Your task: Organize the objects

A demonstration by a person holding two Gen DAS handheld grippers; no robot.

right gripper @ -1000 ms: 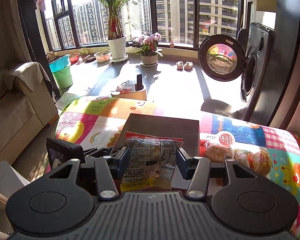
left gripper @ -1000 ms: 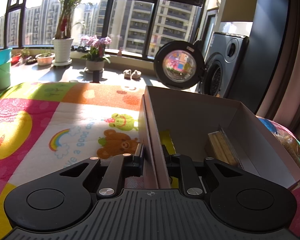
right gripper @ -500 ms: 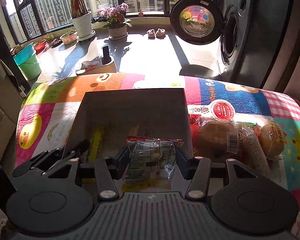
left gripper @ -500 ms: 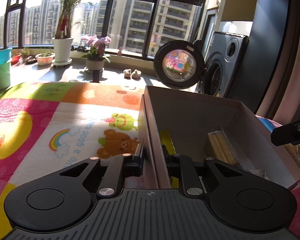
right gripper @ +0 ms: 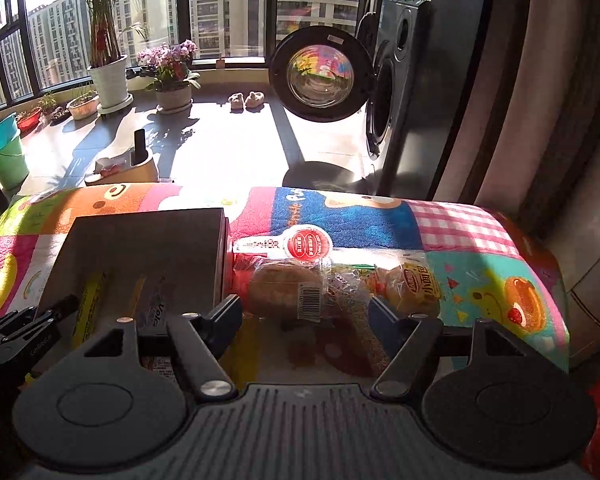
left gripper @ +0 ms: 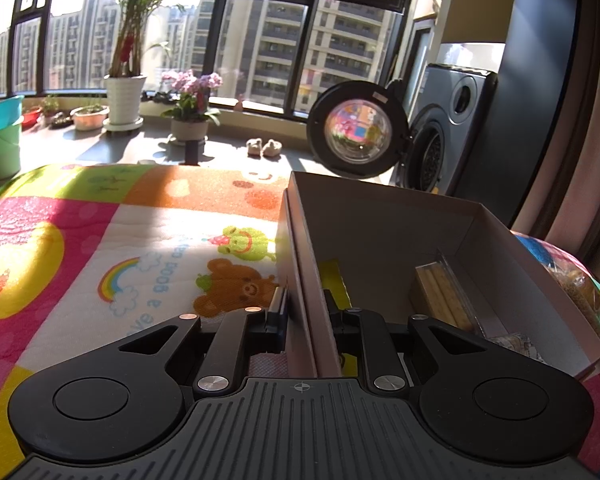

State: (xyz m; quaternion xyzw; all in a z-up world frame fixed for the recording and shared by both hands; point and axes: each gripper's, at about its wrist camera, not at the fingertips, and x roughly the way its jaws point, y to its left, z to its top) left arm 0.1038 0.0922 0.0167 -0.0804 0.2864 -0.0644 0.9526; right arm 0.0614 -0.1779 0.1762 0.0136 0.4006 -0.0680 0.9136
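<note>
- The left gripper (left gripper: 304, 312) clamps its fingers on the cardboard box (left gripper: 380, 216) wall, steadying it.
- The right gripper (right gripper: 306, 314) hovers with fingers spread, empty, over bread packets (right gripper: 288, 288) just beside the box.

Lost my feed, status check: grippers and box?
Left gripper clamped on box wall. Right gripper open, empty, hovering over bread packs beside box. Nothing blocking.
</note>
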